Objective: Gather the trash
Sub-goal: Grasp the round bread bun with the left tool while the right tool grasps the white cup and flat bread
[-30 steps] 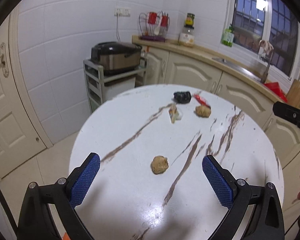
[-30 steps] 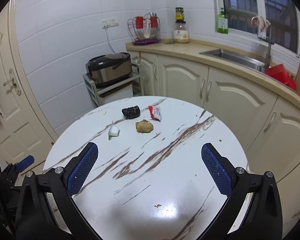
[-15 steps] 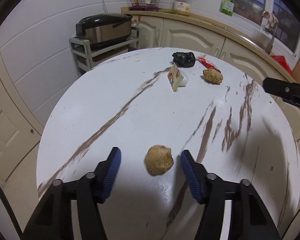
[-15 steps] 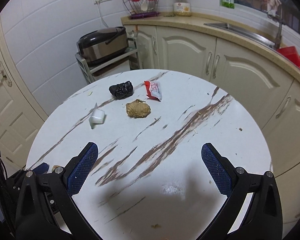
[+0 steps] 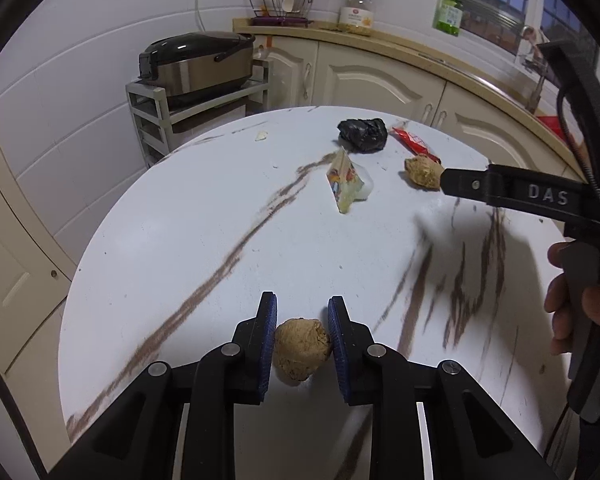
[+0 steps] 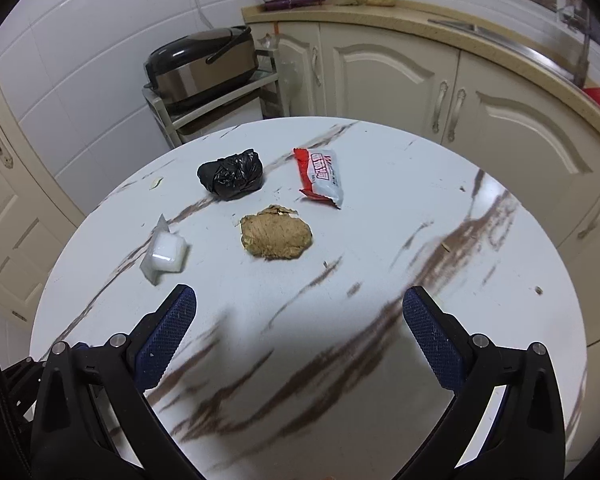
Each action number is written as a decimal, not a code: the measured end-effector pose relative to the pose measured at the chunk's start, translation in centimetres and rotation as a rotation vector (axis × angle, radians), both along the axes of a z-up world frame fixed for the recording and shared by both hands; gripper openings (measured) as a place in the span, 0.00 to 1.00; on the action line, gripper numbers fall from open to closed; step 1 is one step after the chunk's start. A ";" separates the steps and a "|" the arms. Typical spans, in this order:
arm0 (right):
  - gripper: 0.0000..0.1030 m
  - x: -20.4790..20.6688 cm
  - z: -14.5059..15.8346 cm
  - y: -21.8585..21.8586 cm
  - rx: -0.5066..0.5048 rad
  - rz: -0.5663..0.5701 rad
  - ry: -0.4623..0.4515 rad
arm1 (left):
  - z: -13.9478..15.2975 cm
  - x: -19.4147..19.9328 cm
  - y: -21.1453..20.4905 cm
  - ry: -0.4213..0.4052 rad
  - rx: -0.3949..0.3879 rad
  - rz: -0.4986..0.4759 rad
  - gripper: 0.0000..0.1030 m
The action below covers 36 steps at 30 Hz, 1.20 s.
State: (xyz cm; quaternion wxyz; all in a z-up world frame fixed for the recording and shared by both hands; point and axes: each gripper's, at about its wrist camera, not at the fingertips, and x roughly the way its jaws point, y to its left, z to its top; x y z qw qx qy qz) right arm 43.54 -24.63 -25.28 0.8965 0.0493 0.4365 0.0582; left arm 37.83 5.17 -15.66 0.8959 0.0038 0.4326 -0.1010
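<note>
A round white marbled table (image 5: pixel 220 240) carries the trash. My left gripper (image 5: pixel 302 334) is closing its jaws on a crumpled brown paper ball (image 5: pixel 300 354), and both blue pads touch its sides. My right gripper (image 6: pixel 300 320) hangs open over the table with nothing between its fingers; one finger (image 5: pixel 480 186) shows in the left wrist view. Beyond it lie a flattened brown wad (image 6: pixel 276 236), a black bag bundle (image 6: pixel 231 174), a red and white wrapper (image 6: pixel 322 176) and a clear plastic packet (image 6: pixel 164 254).
A rice cooker (image 5: pixel 196 62) sits on a small shelf cart behind the table. Cream cabinets and a counter (image 6: pixel 420 24) with a sink curve along the back and right. A person's hand (image 5: pixel 572 312) holds the right gripper. A door stands at the left.
My left gripper moved in over the brown paper ball and its jaws narrowed from wide apart down onto it. My right gripper dropped closer to the trash at the far side.
</note>
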 end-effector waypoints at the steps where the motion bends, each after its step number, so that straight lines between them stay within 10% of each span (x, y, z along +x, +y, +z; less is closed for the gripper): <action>1: 1.00 0.5 -0.2 0.2 0.000 0.005 0.004 | -0.2 -0.2 0.1 -0.003 -0.002 0.003 0.21; 23: 1.00 4.7 -2.3 3.2 0.195 0.112 0.028 | -1.8 -3.6 1.1 -0.018 -0.036 0.059 0.21; 36: 0.96 5.2 -2.9 8.8 -0.075 0.191 0.007 | -1.7 -4.4 1.3 -0.017 -0.047 0.080 0.22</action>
